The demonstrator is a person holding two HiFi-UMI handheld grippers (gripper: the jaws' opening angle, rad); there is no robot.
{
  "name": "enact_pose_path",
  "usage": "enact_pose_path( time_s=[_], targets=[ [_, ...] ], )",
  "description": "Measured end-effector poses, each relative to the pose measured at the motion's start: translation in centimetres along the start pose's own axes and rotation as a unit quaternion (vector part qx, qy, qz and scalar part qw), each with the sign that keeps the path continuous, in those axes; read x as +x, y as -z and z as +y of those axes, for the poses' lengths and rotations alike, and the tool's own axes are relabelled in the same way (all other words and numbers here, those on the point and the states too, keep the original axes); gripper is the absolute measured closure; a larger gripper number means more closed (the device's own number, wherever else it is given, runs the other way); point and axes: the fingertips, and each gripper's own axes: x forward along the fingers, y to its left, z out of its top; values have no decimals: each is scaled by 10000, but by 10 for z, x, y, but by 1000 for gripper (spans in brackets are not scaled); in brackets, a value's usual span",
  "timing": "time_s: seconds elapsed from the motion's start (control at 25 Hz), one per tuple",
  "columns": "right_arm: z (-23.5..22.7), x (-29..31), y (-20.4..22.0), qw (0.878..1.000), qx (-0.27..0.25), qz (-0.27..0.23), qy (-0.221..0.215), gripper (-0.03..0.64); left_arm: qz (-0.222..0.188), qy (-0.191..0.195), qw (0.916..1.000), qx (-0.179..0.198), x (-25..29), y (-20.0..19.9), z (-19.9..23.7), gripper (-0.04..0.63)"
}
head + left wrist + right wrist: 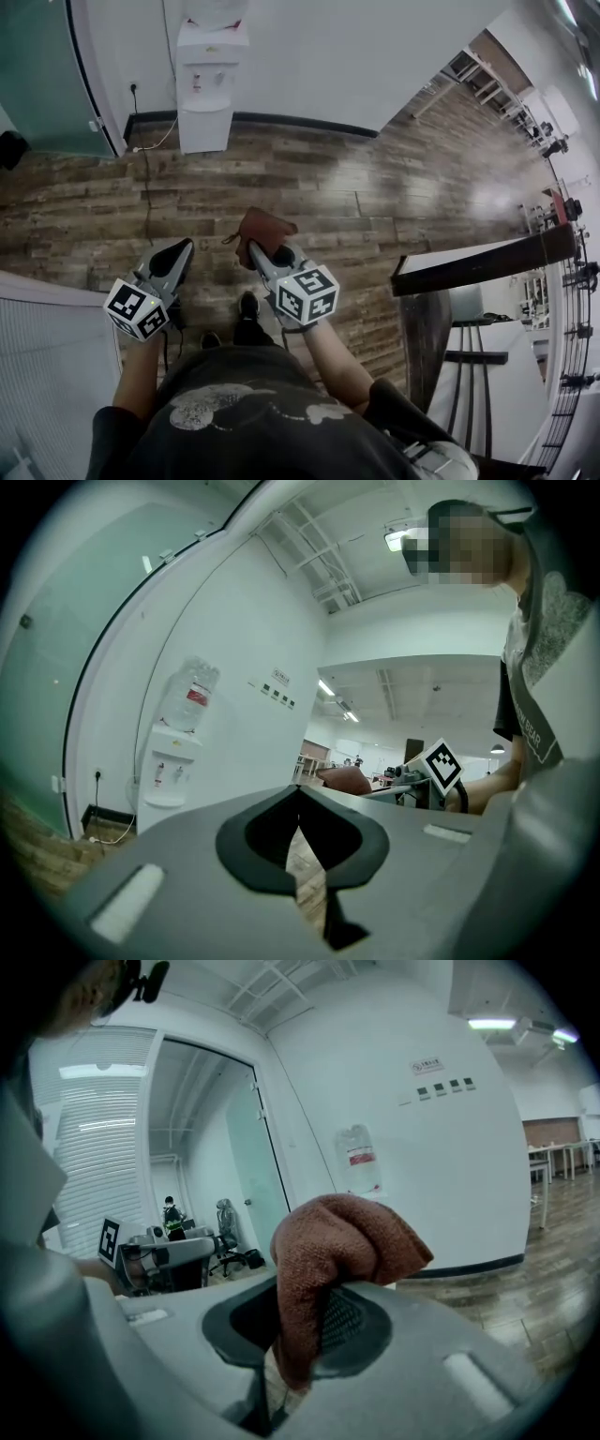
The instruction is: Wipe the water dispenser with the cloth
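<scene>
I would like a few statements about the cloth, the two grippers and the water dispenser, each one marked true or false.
1. The right gripper is shut on a brown cloth. True.
2. The cloth touches the water dispenser. False: the dispenser stands against the far wall, well apart from the cloth.
3. The left gripper holds nothing. True.
4. The water dispenser has no bottle on top. False: a water bottle sits on it.
5. The floor is grey carpet. False: it is wooden planks.
</scene>
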Motion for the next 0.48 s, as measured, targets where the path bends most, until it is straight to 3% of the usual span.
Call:
enact_pose_path(
  time_s=[0.48],
  targets=[
    [24, 10, 6, 9996, -93, 127, -244, 563, 154, -268, 9995, -98, -25, 14, 6, 588]
  ],
)
